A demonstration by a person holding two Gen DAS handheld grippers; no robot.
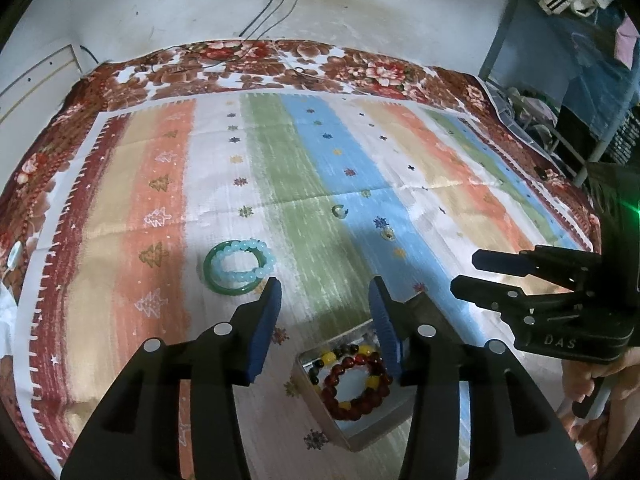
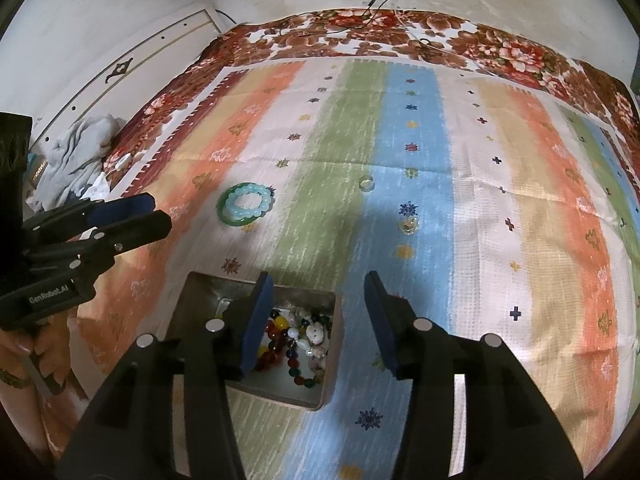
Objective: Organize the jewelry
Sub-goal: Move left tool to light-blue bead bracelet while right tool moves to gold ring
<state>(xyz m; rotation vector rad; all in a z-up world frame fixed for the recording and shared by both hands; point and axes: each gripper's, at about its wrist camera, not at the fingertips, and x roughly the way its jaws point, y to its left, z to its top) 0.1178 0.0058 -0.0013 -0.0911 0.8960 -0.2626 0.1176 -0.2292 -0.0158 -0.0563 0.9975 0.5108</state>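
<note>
Hovering over a striped cloth spread on a floral bedspread, both tools standing with blue pads apart and nothing between them. Left tool hanging with its fingers parted above bare cloth, its right-hand pad overlapping the near corner of a small metal tin sitting just below and to the right of the tips. Lying inside that tin, a dark red beaded bracelet with yellow beads among the red. Resting ahead and to the left of the left tool's tips, just beyond its left finger, a green bangle with a pale blue beaded bracelet lying on top of it. Sitting farther ahead, well apart from the tips, two small glassy rings on the blue stripe. Right tool holding open over the same tin, left pad crossing its rim, mixed coloured beads showing in the box beside it. Reaching in from the side in each view, the other tool, gripped by a hand.
</note>
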